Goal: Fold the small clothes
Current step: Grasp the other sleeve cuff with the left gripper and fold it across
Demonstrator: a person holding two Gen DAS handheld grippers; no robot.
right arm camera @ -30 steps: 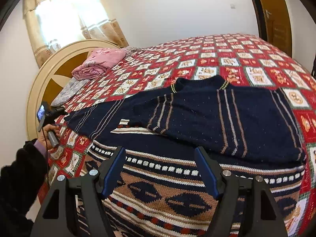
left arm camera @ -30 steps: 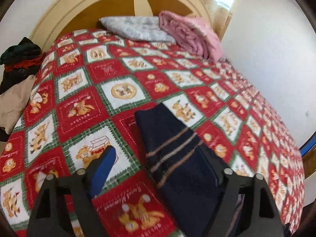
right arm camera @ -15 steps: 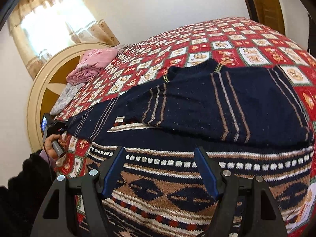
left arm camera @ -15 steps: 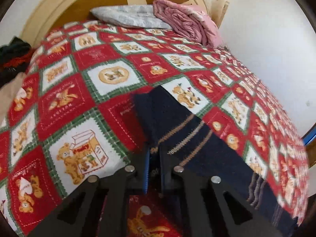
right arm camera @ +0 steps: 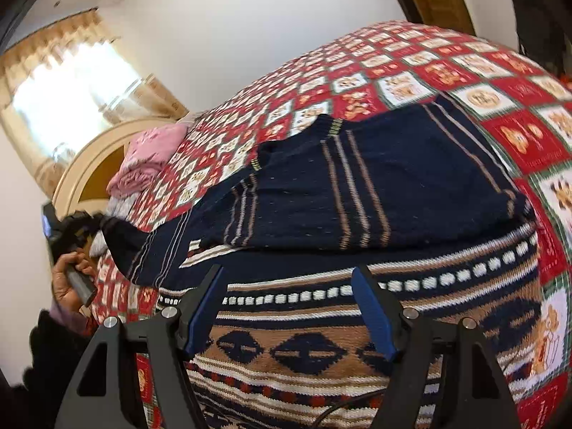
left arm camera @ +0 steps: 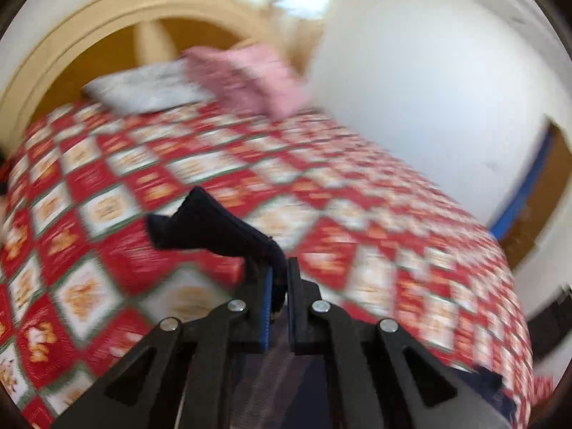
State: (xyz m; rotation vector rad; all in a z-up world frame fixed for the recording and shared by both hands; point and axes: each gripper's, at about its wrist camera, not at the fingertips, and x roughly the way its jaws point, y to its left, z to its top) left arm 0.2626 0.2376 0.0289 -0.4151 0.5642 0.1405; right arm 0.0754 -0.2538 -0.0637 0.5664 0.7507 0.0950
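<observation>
daylight from window (right arm camera: 68,82) | left view motion-blurred, perhaps overexposed | fisheye edges

Left view motion-blurred; quilt (left arm camera: 107,211) pattern unreadable; sweater (right arm camera: 357,193) hem cut off.

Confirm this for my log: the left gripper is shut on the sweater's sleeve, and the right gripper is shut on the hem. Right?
Not quite. The right gripper is open above the sweater, gripping nothing, as the right wrist view shows. The left gripper is indeed shut on the sleeve.
</observation>
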